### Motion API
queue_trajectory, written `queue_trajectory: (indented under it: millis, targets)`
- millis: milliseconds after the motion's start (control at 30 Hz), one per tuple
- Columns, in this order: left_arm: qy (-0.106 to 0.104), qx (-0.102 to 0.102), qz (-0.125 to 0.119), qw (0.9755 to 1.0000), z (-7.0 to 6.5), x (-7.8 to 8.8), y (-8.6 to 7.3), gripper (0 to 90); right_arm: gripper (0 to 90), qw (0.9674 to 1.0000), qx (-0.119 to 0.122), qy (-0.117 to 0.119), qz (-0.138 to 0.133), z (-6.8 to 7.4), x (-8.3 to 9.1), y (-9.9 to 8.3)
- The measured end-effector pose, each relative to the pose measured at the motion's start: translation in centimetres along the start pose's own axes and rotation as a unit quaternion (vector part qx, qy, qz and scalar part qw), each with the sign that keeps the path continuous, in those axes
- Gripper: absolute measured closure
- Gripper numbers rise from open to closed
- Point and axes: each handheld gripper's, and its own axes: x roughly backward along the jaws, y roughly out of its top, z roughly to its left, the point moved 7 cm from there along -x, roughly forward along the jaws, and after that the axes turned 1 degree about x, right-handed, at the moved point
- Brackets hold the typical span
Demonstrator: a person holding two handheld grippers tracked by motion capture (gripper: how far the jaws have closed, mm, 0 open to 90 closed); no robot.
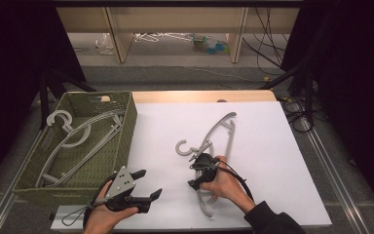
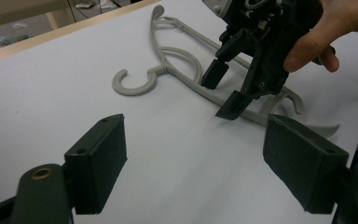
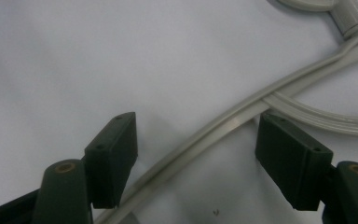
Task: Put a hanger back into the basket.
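Observation:
A grey plastic hanger (image 1: pixel 222 127) lies flat on the white sheet (image 1: pixel 272 146), its hook (image 1: pixel 181 147) pointing left. My right gripper (image 1: pixel 197 174) is down over the hanger's near arm. In the right gripper view its jaws (image 3: pixel 196 135) stand apart on either side of that arm (image 3: pixel 223 123), with a gap at each pad. The left gripper view shows the same gripper (image 2: pixel 223 88) tilted onto the hanger (image 2: pixel 189 58). My left gripper (image 1: pixel 148 184) is held at the front left, open, with nothing between its jaws (image 2: pixel 191 140).
A green woven basket (image 1: pixel 126 122) stands at the left with several grey hangers (image 1: pixel 78 136) in it, one hook over its far rim. The wooden table edge (image 1: pixel 199 96) runs behind the sheet. Shelves and cables lie on the floor beyond.

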Motion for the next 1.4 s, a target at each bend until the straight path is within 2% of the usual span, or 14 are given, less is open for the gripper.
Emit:
queue_trajectory:
  millis: [33, 67, 200, 333, 433, 467, 633, 667, 733, 833, 1067, 1167, 1400]
  targets:
    - [0.0, 0.002, 0.001, 1.0, 0.0, 0.0, 0.0, 21.5, 31.4, 1.0, 0.001, 0.001, 0.004, 0.0, 0.0, 0.0]
    - [0.0, 0.007, 0.003, 1.0, 0.0, -0.1, -0.1, 21.5, 33.1, 0.9996, 0.016, -0.008, 0.023, 0.0, -0.1, 0.2]
    - [0.0, 0.002, 0.005, 1.0, 0.1, -0.1, -0.2, 21.7, 35.0, 0.9991, 0.015, -0.013, 0.037, 0.0, -0.1, 0.3]
    - [0.0, -0.003, 0.004, 1.0, 0.2, -0.1, -0.2, 22.0, 41.7, 0.9987, 0.011, -0.014, 0.049, -0.3, 0.0, 0.5]
    - [0.001, -0.002, 0.005, 1.0, 0.3, -0.2, -0.3, 22.1, 46.1, 0.9981, 0.012, -0.017, 0.057, -0.4, 0.0, 0.6]
    - [-0.001, 0.005, 0.004, 1.0, 0.4, -0.3, -0.4, 22.3, 46.9, 0.998, 0.013, -0.018, 0.06, -0.5, 0.1, 0.6]
    - [-0.001, 0.005, 0.004, 1.0, 0.4, -0.2, -0.4, 22.5, 49.6, 0.998, 0.007, -0.015, 0.061, -0.6, 0.1, 0.6]
    - [-0.001, 0.005, 0.003, 1.0, 0.4, -0.3, -0.4, 22.5, 54.0, 0.998, 0.004, -0.016, 0.06, -0.8, 0.2, 0.6]
    - [-0.001, 0.005, 0.004, 1.0, 0.4, -0.3, -0.4, 22.5, 55.5, 0.9981, 0.005, -0.017, 0.059, -0.9, 0.2, 0.6]
    - [0.002, 0.006, 0.005, 1.0, 0.5, -0.2, -0.4, 22.6, 64.5, 0.9984, 0.001, -0.013, 0.054, -1.5, 0.3, 0.6]
    - [0.003, 0.008, 0.009, 0.9999, 0.5, -0.2, -0.6, 22.7, 68.9, 0.9985, 0.003, -0.008, 0.055, -1.8, 0.3, 0.6]
    - [0.004, 0.0, 0.01, 0.9999, 0.7, -0.2, -0.5, 22.7, 70.5, 0.9984, -0.001, -0.007, 0.056, -1.8, 0.3, 0.6]
    - [0.003, 0.001, 0.011, 0.9999, 0.7, -0.2, -0.6, 22.9, 78.4, 0.9983, 0.017, -0.007, 0.056, -2.1, 0.4, 0.5]
